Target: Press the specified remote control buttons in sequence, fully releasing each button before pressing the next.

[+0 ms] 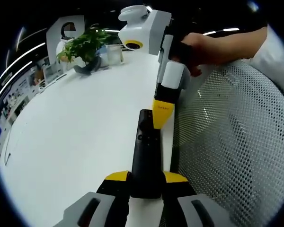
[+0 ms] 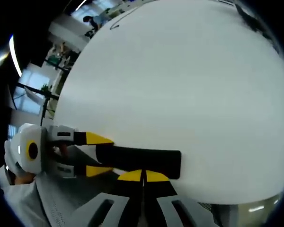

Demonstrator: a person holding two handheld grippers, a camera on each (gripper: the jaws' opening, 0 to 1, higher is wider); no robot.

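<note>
remote (image 1: pixel 146 156) lies low in the middle of the frame, pointing straight up from the left gripper (image 1: pixel 146 182) | its jaws hold the near end | right gripper (image 1: pixel 163 113) jaws pressed together, tip beside the remote's far end over the white bench (image 1: pixel 75 137)

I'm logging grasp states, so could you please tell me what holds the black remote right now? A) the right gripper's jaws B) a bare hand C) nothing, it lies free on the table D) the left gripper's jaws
D: the left gripper has its yellow-tipped jaws clamped on both sides of the remote's near end.
</note>
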